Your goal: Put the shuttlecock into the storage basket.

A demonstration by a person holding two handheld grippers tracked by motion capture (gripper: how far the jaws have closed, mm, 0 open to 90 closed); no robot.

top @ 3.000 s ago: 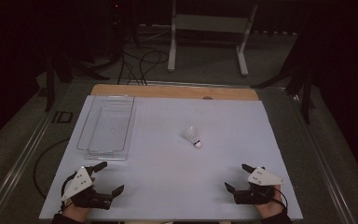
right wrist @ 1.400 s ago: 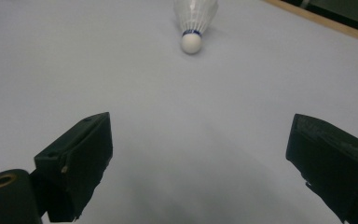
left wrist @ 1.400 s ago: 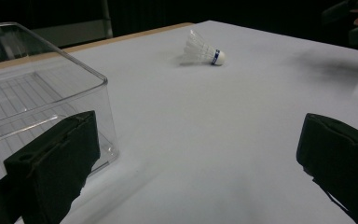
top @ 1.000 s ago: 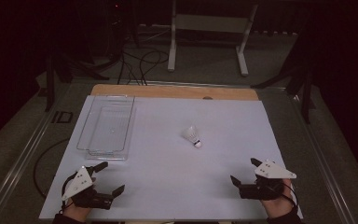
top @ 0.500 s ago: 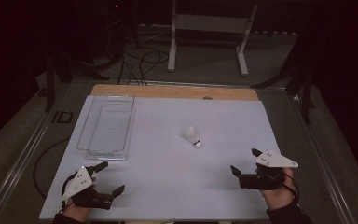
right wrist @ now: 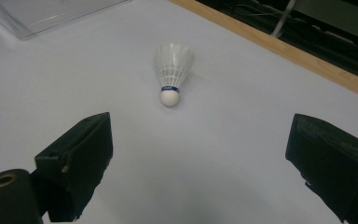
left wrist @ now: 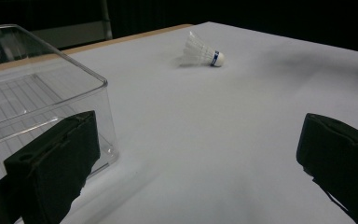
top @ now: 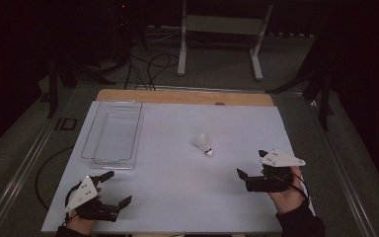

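The small white feather shuttlecock (top: 204,144) with a blue band lies on its side on the white worktop (top: 177,187), ahead of the right tool (top: 250,164), which is wide open and holds nothing. The left tool (top: 114,188), far back, is wide open and empty too, beside the clear plastic tray (top: 112,131).
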